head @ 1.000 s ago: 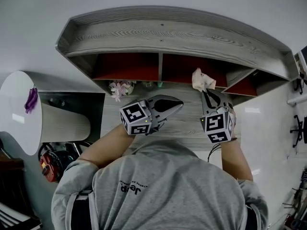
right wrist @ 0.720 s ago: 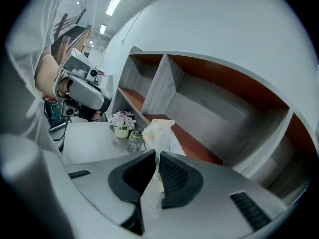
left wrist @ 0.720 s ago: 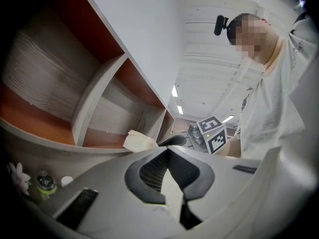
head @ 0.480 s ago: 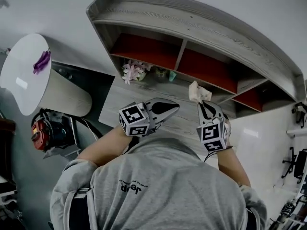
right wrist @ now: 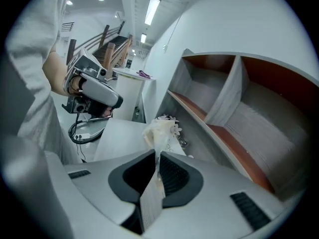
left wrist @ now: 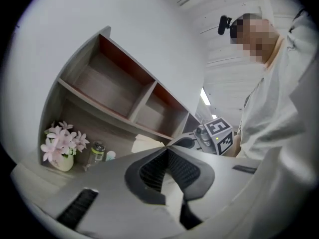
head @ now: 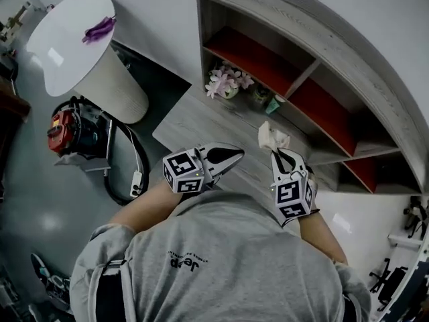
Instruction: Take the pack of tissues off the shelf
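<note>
While my right gripper [head: 279,154] pinches the pack of tissues [head: 271,137] before the shelf [head: 322,52], my left gripper [head: 237,154] is closed, empty, over the wooden surface [head: 194,123] beneath it.

Two grippers are showing, the left gripper [head: 231,156] and the right gripper [head: 280,154], with one pack of tissues [head: 271,137] lying at twelve o'clock from the right one. One shelf [head: 322,45] is filling the head view from twelve to four o'clock, showing three red-backed compartments, with one vase of pink flowers [head: 226,82] and two small bottles [head: 260,96] standing on its lower board. At ten o'clock one white round table [head: 74,25] is carrying one purple thing [head: 100,27], and one red machine [head: 67,131] is sitting at nine o'clock.
</note>
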`<state>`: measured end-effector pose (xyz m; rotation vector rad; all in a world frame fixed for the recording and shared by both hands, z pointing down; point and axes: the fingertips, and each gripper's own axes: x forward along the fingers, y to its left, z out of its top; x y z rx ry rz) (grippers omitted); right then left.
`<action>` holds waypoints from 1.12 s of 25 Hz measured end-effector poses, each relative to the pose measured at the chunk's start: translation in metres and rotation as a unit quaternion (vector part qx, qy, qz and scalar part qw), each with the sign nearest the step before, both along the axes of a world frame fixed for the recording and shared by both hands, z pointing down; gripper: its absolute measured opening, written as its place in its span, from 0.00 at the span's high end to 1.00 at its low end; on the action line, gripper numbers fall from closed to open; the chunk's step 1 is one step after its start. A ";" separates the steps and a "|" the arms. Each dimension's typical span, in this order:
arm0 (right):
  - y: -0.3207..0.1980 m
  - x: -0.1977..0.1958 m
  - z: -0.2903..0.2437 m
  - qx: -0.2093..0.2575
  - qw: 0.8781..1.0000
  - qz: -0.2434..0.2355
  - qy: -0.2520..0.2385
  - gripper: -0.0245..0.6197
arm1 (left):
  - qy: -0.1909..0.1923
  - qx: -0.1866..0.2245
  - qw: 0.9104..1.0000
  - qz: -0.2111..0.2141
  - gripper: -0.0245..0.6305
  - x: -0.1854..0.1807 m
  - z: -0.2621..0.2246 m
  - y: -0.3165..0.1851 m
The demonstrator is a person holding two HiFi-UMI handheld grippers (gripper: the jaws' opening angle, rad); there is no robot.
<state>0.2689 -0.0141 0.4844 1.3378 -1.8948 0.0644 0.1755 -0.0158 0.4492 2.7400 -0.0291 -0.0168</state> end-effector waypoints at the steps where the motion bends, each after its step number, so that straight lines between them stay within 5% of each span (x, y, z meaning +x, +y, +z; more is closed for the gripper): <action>1: -0.003 -0.009 0.002 -0.002 1.000 -0.012 0.000 0.89 | -0.002 -0.004 1.000 -0.010 0.93 -0.009 0.004 -0.001; 15: -0.065 -0.149 0.028 -0.022 0.989 -0.148 -0.009 0.89 | -0.021 -0.040 0.989 -0.144 0.93 -0.144 0.040 -0.038; 28: -0.143 -0.222 0.070 -0.051 0.980 -0.193 0.016 0.89 | -0.020 -0.061 0.974 -0.219 0.93 -0.233 0.064 -0.090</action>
